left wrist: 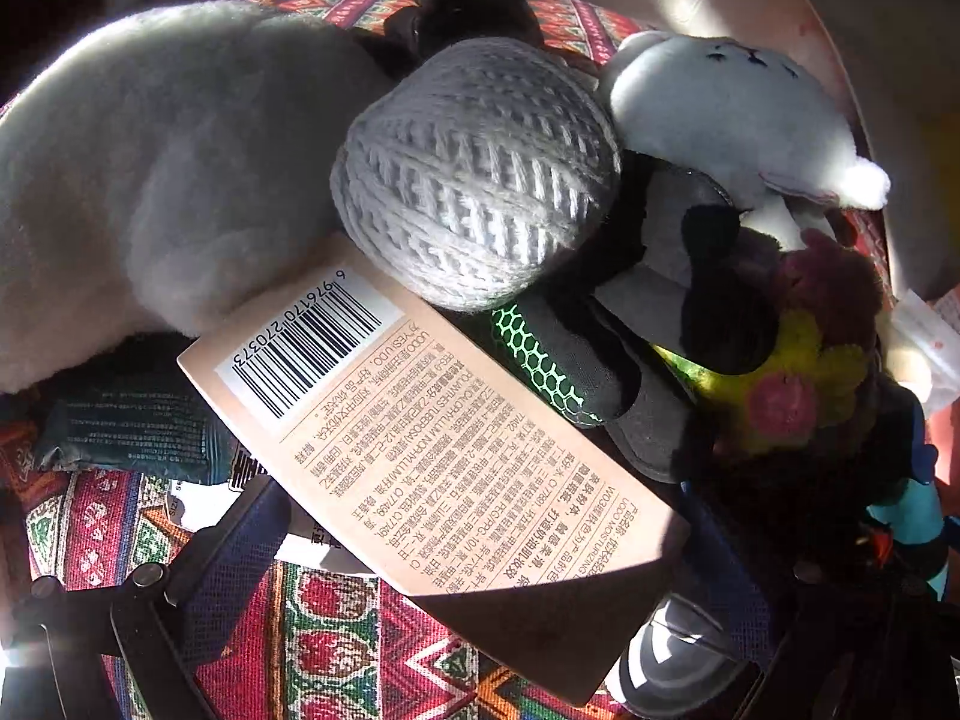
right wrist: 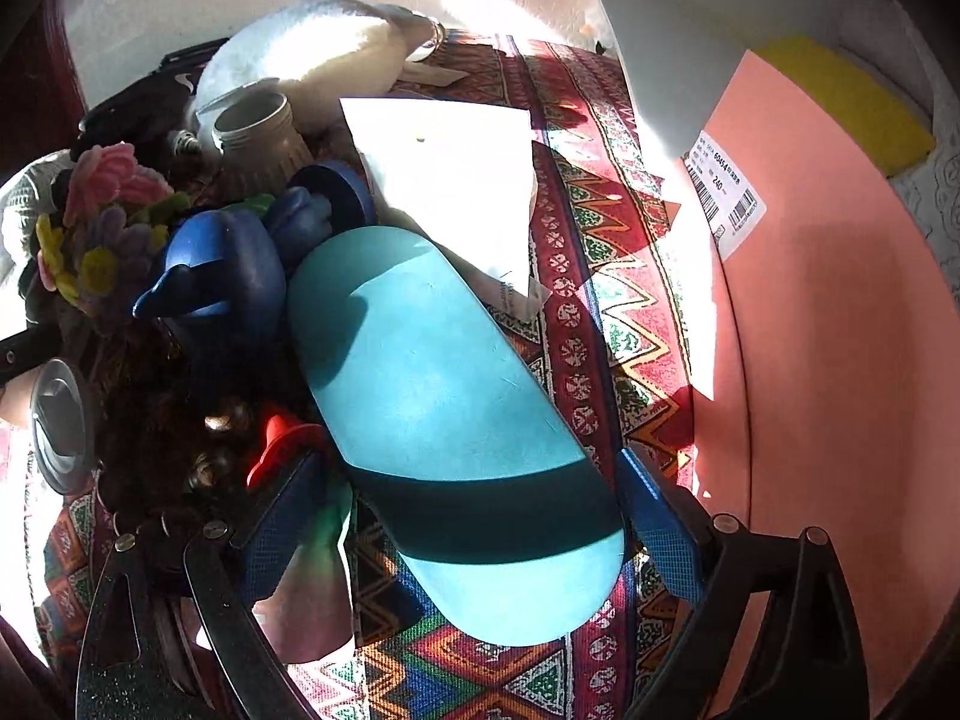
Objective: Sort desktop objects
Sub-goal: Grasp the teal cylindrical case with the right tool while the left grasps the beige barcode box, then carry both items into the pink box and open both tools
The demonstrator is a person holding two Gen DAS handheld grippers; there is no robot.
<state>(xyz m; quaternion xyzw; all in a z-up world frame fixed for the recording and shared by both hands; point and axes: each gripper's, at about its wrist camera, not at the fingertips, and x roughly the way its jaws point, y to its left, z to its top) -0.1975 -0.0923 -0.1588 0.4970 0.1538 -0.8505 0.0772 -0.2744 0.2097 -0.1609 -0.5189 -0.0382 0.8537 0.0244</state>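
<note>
On the patterned woven cloth of the table (left wrist: 336,630), my left hand-held gripper (left wrist: 480,552) straddles a pale pink printed carton with a barcode (left wrist: 432,438), which leans against a grey ball of yarn (left wrist: 474,174); I cannot tell if it grips. My right hand-held gripper (right wrist: 474,516) clasps a turquoise oval hard case (right wrist: 444,408), likely to lift it clear of the clutter.

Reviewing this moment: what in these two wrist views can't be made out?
- Left wrist view: the right finger of the left gripper is hidden under the beige box, so any grip is unclear.
- Right wrist view: the turquoise case sits between the fingers of the right gripper; contact is unclear.
- Right wrist view: the white label is too small to read.
</note>
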